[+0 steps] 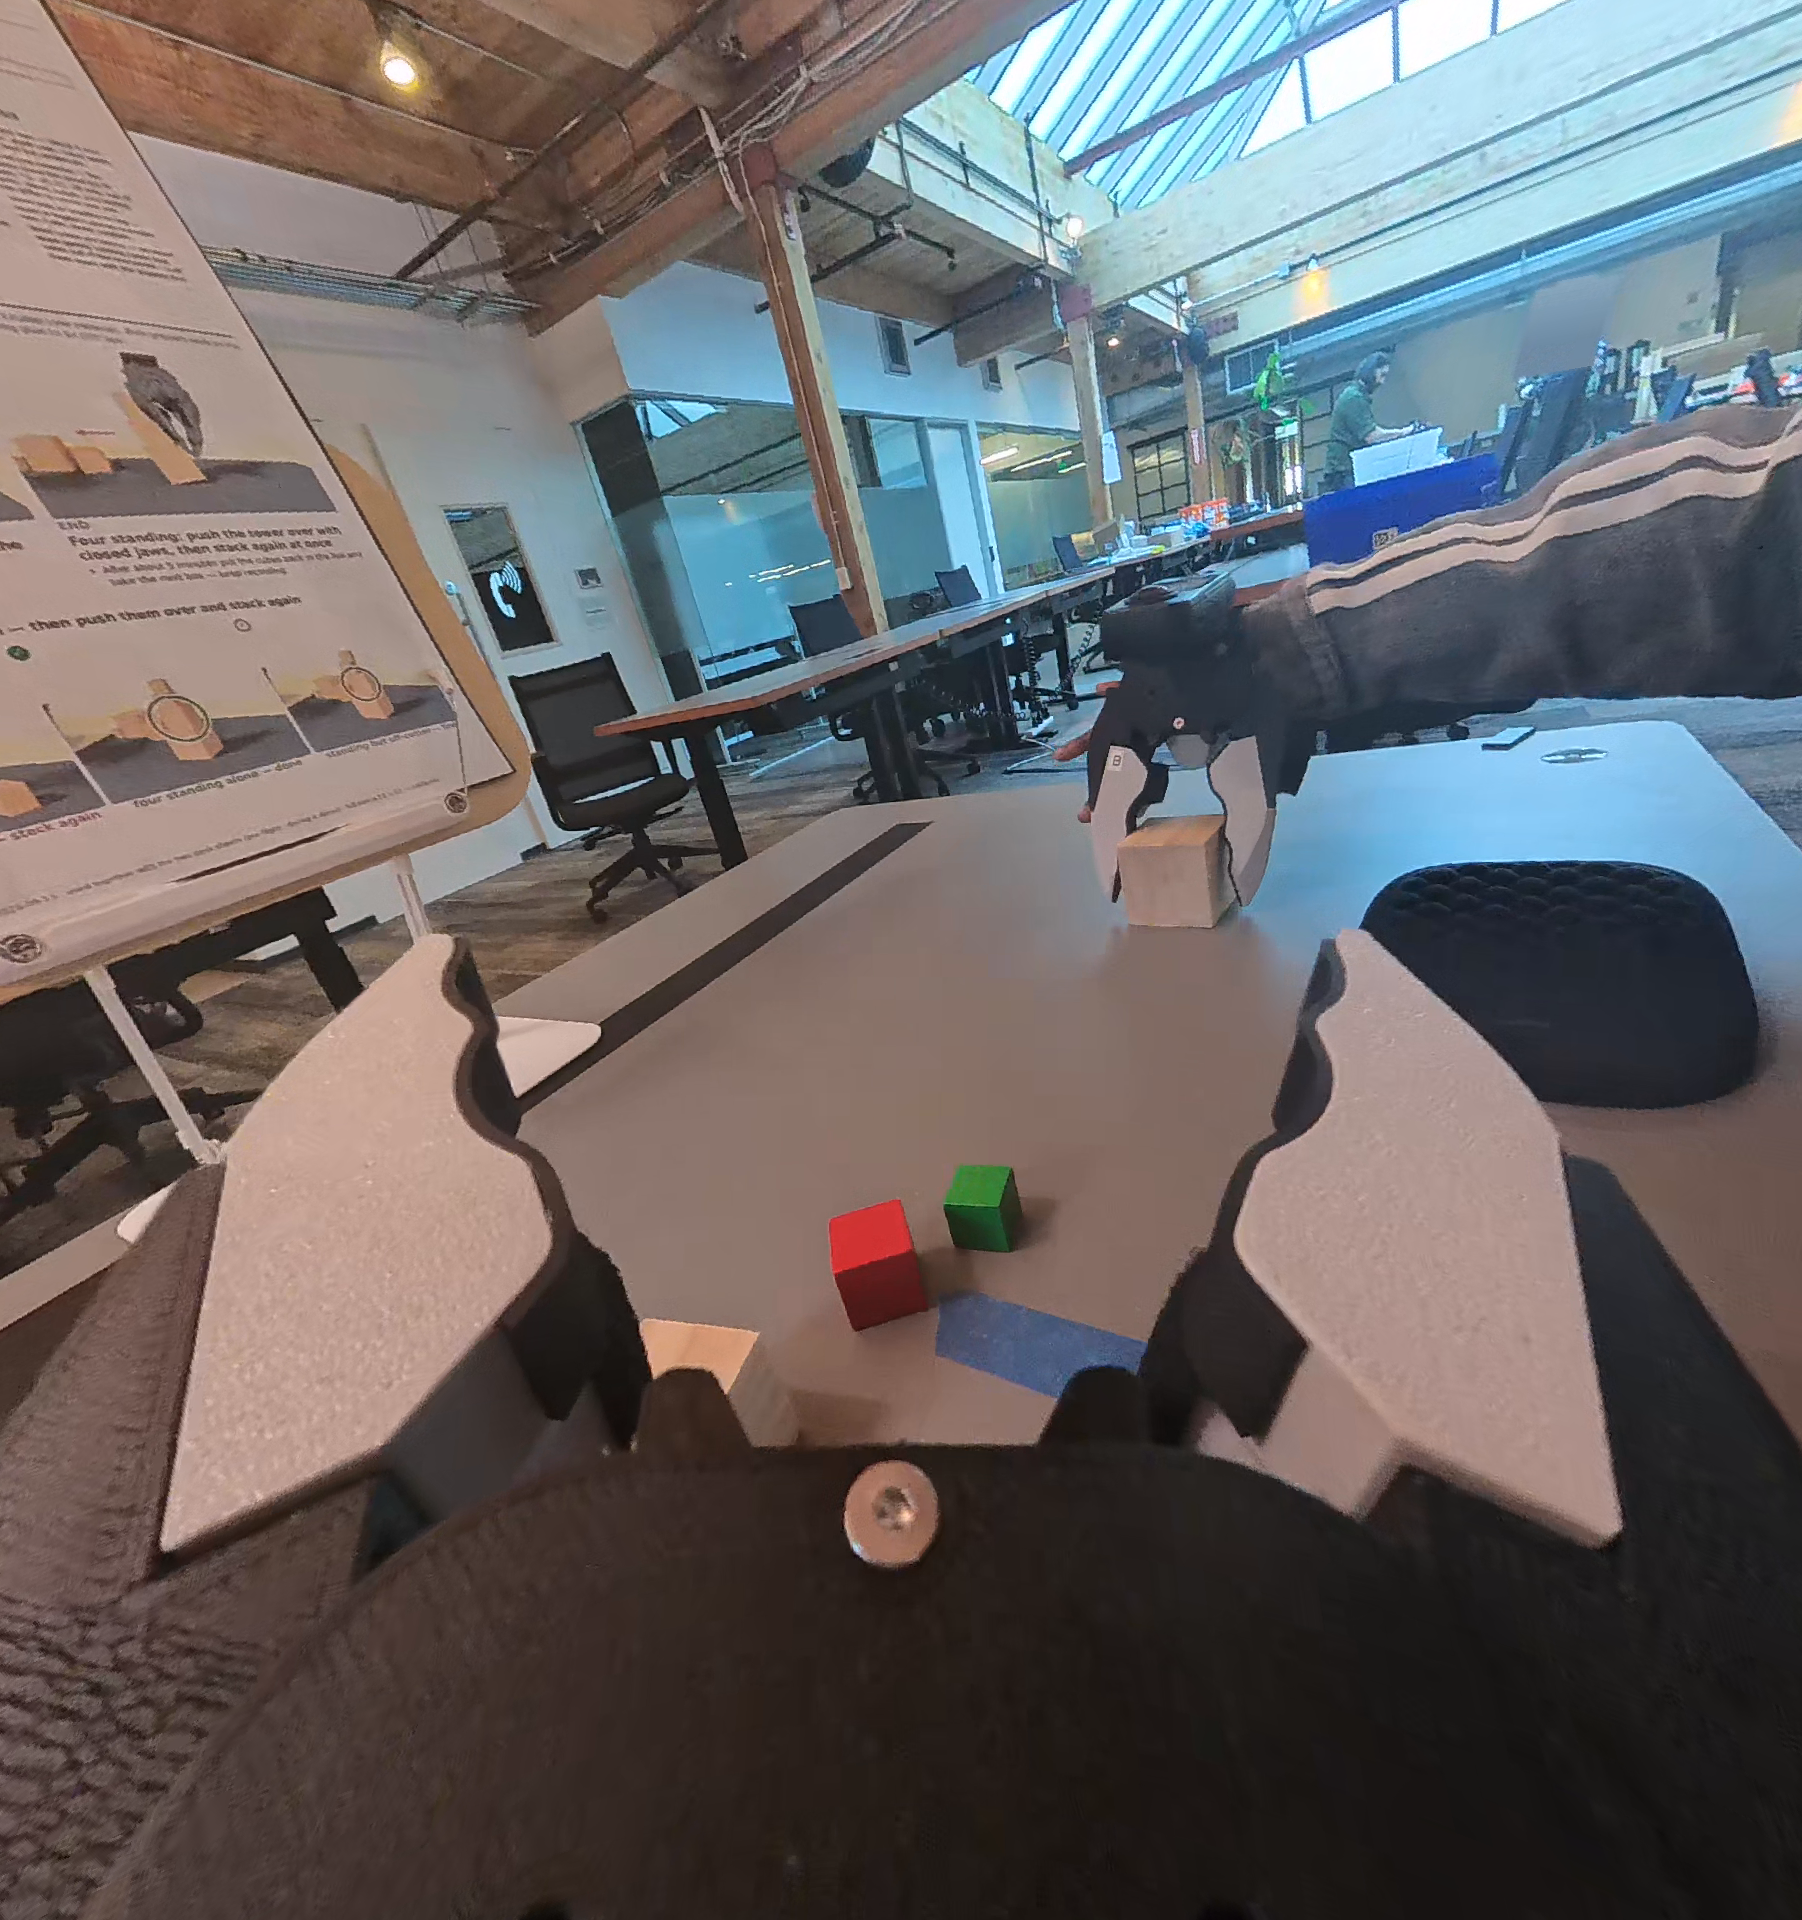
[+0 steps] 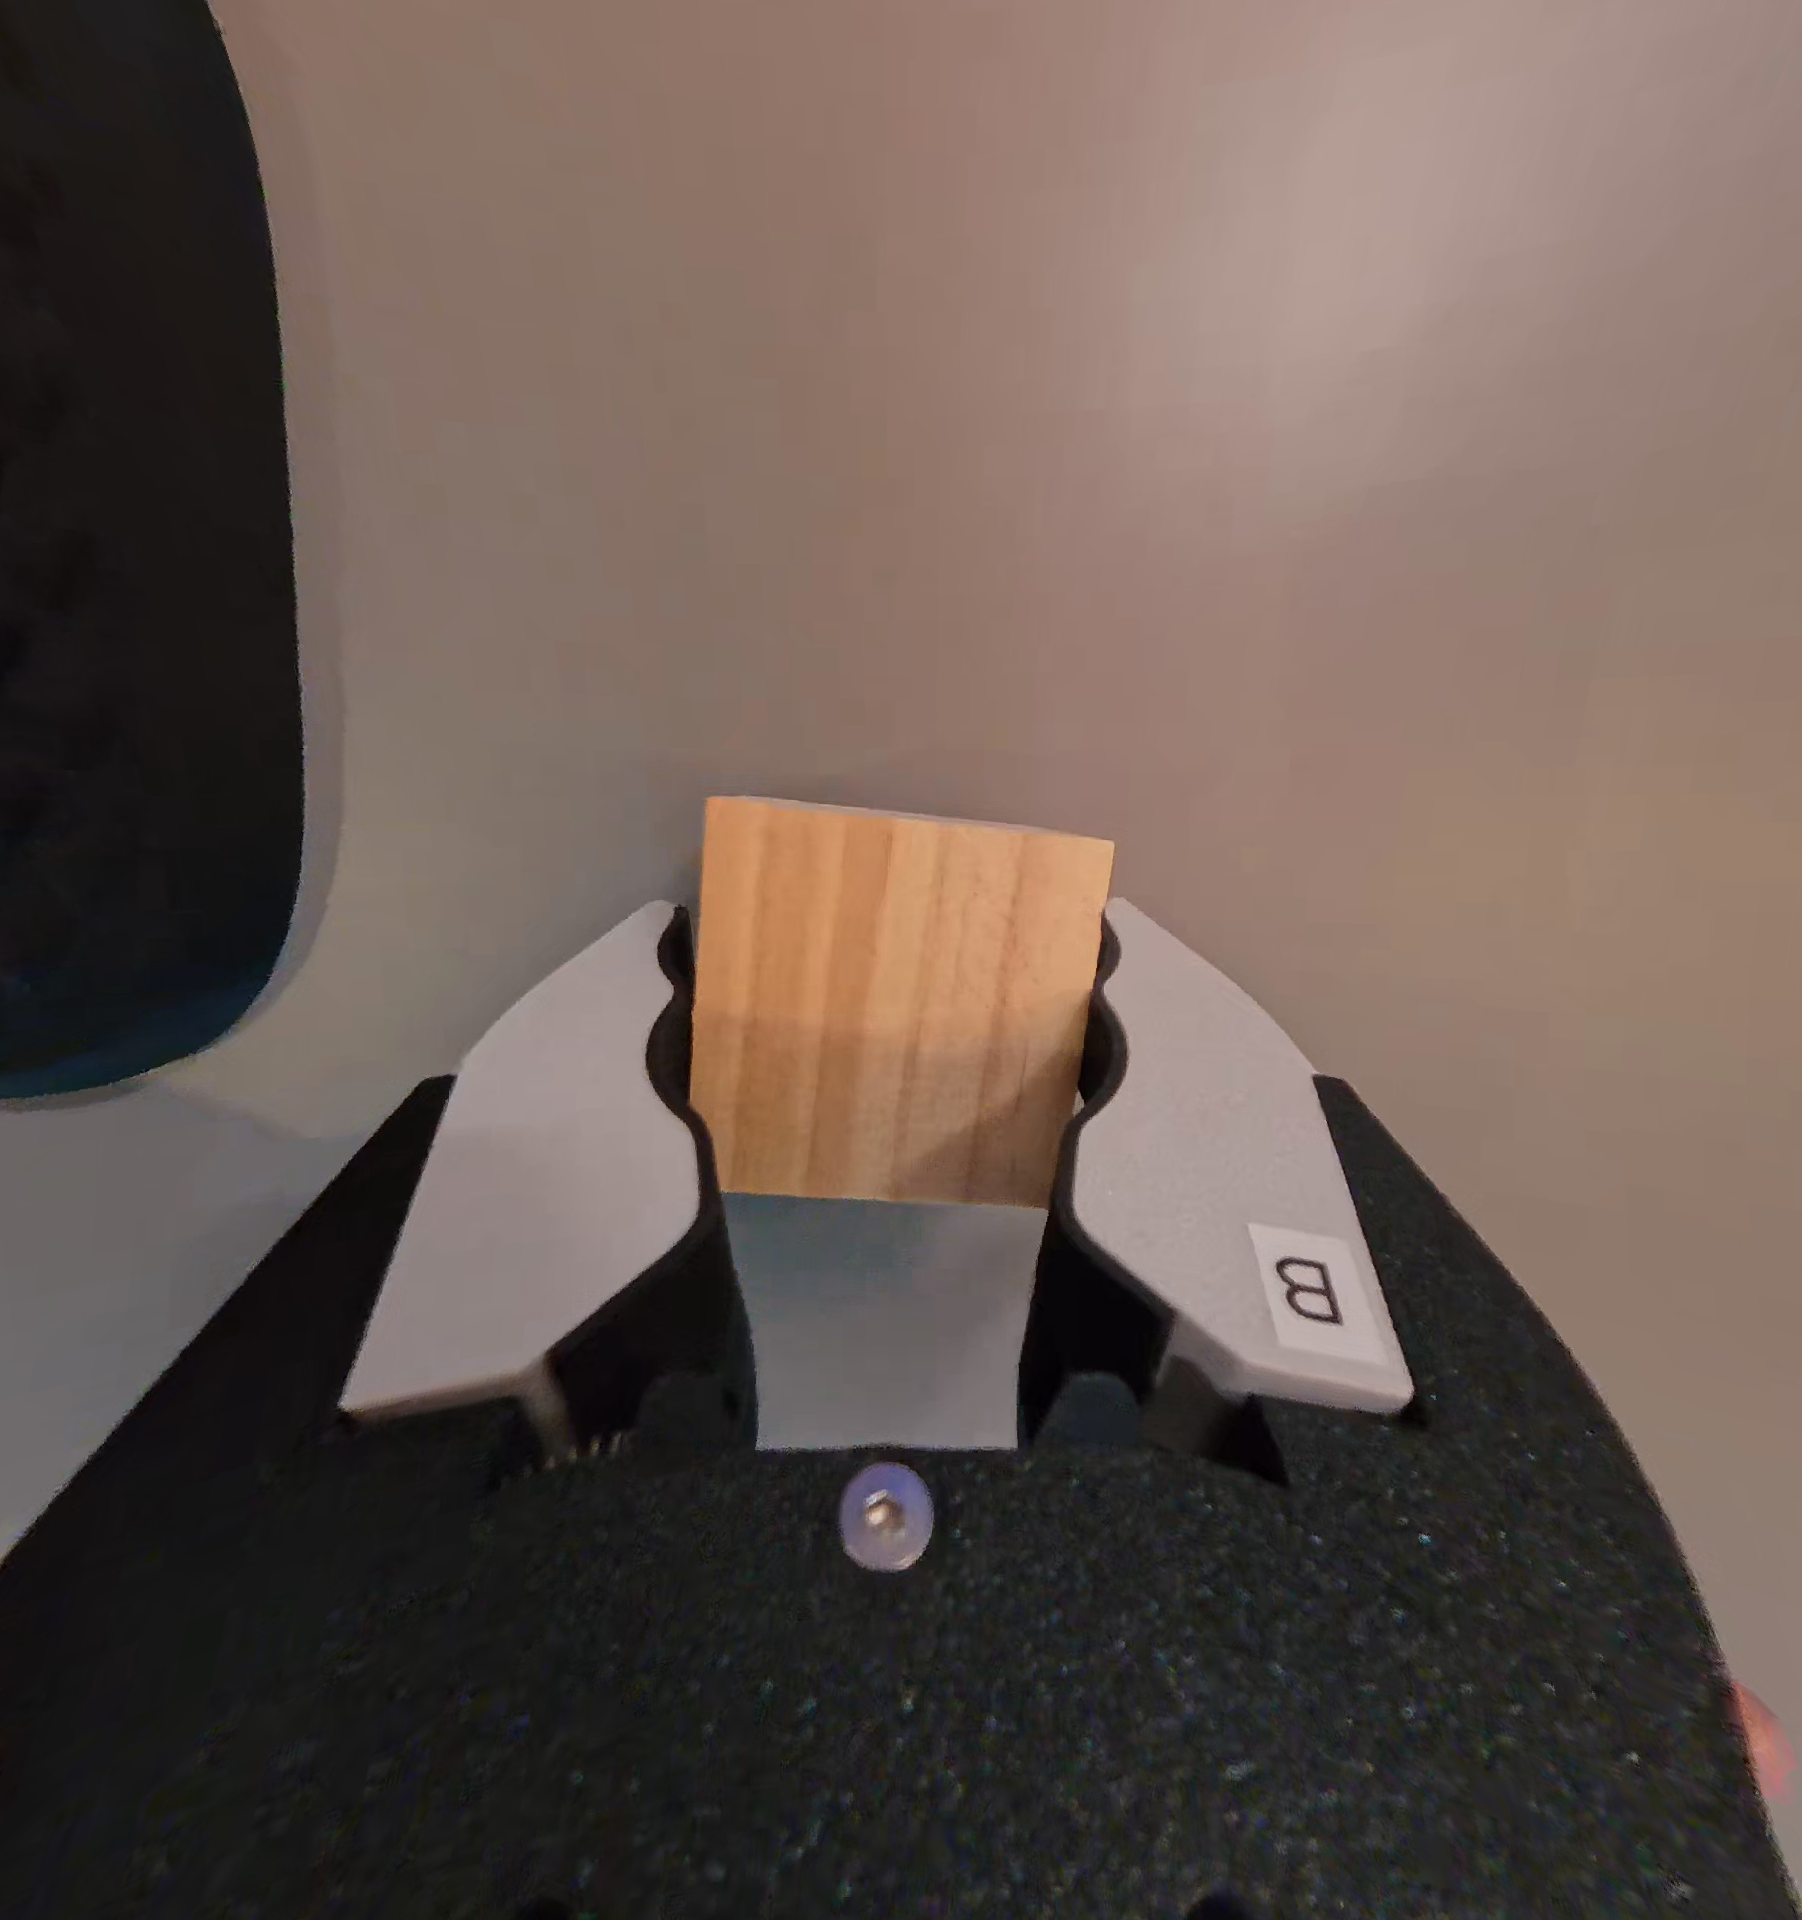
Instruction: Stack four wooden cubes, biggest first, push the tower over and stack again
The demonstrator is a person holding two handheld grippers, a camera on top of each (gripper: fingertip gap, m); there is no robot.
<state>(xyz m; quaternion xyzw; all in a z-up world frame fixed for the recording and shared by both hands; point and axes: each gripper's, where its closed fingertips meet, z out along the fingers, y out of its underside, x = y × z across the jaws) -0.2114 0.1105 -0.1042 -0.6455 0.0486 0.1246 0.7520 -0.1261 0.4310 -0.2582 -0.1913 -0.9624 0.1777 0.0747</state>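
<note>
Two jaws clamping big wooden cube, table

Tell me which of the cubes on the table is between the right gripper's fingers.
The large plain wooden cube, gripped by the right gripper beside the black pad; the red cube and green cube lie free.

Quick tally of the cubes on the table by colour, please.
Plain wood: 2 (large cube between the right gripper's fingers; another partly hidden near the left gripper)
Red: 1
Green: 1
Total: 4
</note>
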